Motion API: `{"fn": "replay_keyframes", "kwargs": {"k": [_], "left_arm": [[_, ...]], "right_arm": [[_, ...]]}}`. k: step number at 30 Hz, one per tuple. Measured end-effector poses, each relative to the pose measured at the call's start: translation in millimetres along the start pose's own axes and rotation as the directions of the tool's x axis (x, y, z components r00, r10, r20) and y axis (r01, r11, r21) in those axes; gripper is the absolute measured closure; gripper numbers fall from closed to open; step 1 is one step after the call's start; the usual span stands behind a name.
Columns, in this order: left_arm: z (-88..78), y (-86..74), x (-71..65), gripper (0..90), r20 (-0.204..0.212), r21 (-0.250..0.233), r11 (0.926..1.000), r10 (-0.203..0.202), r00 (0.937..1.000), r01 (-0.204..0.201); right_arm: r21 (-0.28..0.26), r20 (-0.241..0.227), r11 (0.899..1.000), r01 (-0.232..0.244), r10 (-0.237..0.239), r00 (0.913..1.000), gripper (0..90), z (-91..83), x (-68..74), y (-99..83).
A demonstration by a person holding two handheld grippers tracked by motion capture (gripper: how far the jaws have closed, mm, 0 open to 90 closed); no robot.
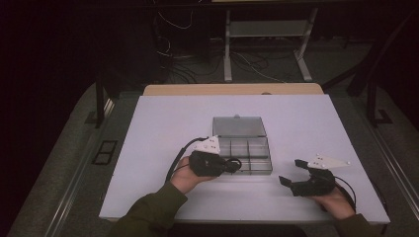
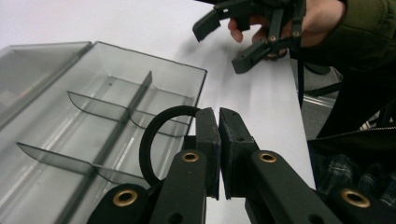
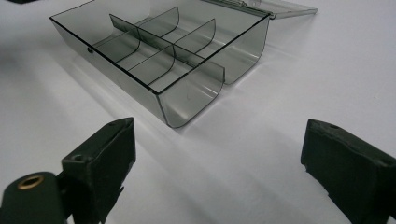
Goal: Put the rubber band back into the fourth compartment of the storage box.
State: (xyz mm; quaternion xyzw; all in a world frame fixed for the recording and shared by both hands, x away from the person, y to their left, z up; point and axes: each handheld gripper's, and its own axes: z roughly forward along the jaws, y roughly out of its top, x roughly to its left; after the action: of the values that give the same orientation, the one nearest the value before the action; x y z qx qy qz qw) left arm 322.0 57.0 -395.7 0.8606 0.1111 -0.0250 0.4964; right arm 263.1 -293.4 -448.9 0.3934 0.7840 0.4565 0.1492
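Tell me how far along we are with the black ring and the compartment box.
Done: the clear box lies open, lid folded back, and its visible compartments look empty. In hand: the left claw is shut on the black ring at the box's near edge. The right claw is open, resting on the table apart from the box. Left: likely dropping the ring into a compartment.

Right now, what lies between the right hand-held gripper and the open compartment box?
Only bare white table: in the right gripper view, nothing lies between the right hand-held gripper and the compartment box.
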Motion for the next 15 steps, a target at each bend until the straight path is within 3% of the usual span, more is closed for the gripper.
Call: {"fn": "replay_keyframes", "kwargs": {"k": [10, 15], "left_arm": [[-0.6, 9.1, 12.8, 85.9, -0.022, 0.005, 0.9999, 0.009, 0.9997, -0.009], [-0.3, 6.7, 18.6, 85.8, -0.042, -0.008, 0.9998, -0.016, 0.9990, 0.015]], "right_arm": [[0.000, 0.001, 1.000, 0.003, -0.003, 1.0000, 10.0, -0.1, -0.3, -0.2], [-0.001, 0.001, 1.000, -0.001, 0.001, 1.0000, 9.9, 0.0, -0.2, -0.2]]}}
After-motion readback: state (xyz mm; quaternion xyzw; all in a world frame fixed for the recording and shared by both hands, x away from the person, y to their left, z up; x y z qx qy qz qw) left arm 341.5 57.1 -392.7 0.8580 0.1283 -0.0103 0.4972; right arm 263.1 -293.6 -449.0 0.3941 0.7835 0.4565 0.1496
